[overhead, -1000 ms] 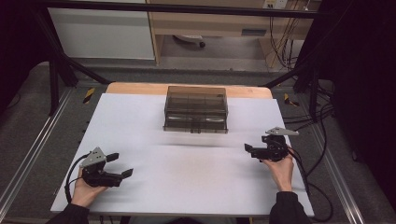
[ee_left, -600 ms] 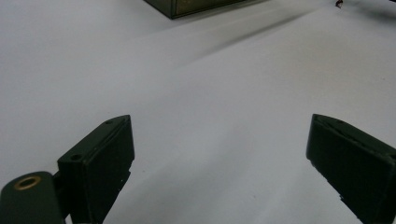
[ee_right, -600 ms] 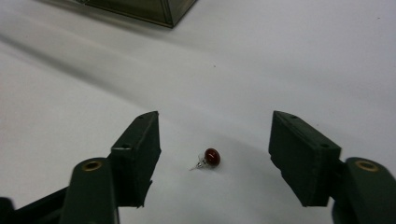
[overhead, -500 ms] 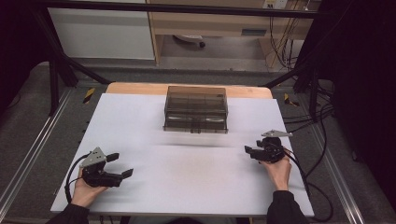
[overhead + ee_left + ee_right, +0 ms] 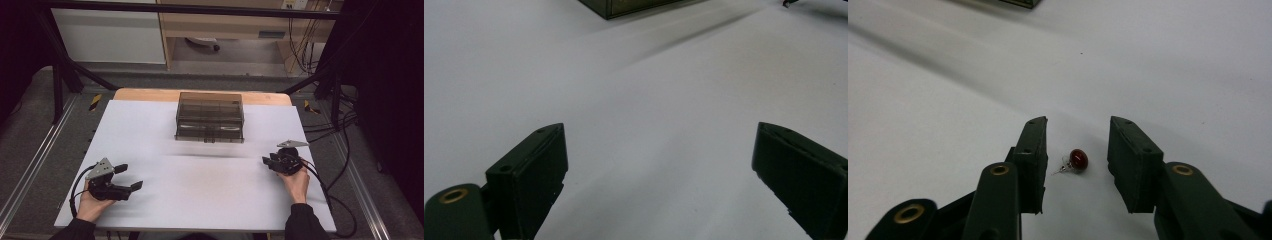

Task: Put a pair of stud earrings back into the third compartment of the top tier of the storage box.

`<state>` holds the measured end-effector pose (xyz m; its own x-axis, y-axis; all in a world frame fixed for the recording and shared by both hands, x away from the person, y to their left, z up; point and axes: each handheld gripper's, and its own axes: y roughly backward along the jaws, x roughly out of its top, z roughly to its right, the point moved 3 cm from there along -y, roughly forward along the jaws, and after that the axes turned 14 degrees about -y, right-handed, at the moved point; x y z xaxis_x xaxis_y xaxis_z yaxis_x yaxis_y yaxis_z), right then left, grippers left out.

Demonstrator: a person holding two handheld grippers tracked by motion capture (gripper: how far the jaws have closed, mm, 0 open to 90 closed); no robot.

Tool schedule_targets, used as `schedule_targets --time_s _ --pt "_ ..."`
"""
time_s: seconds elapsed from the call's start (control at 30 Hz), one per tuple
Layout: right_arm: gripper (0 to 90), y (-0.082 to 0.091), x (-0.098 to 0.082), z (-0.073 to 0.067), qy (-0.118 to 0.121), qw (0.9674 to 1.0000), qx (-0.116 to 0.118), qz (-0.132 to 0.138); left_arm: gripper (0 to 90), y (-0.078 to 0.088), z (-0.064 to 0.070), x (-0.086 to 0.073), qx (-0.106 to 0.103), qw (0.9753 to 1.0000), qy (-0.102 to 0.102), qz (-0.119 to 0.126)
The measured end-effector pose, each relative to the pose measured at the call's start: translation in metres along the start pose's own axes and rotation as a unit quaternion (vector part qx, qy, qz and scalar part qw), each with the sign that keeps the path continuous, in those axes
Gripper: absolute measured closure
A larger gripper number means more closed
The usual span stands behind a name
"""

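The right hand-held gripper stands narrowly open around a small red stud earring on the bench. Centre the bead, then close gently to avoid flicking it away. The left hand-held gripper rests wide open, empty.

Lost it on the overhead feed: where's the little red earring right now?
In the right gripper view, the red earring lies on the white table between the right hand-held gripper's open jaws, untouched, nearer the left one.

The smoky box is cut off by the top edge in both gripper views.
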<state>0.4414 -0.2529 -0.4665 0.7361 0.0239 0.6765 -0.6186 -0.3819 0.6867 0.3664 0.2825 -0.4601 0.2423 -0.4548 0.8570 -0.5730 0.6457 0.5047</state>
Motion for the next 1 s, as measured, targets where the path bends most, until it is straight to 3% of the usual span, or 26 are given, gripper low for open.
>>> schedule_targets --time_s 0.47,1.0 --pt "75.0 -0.0036 -0.0014 -0.0001 0.006 0.9999 -0.003 -0.011 7.8 0.0006 -0.0002 0.0002 0.001 1.0000 0.000 0.001" --pt "79.1 -0.0050 -0.0015 -0.0002 0.008 0.9998 -0.005 -0.015 7.8 0.0011 -0.0003 0.0005 0.003 1.0000 -0.001 0.002"
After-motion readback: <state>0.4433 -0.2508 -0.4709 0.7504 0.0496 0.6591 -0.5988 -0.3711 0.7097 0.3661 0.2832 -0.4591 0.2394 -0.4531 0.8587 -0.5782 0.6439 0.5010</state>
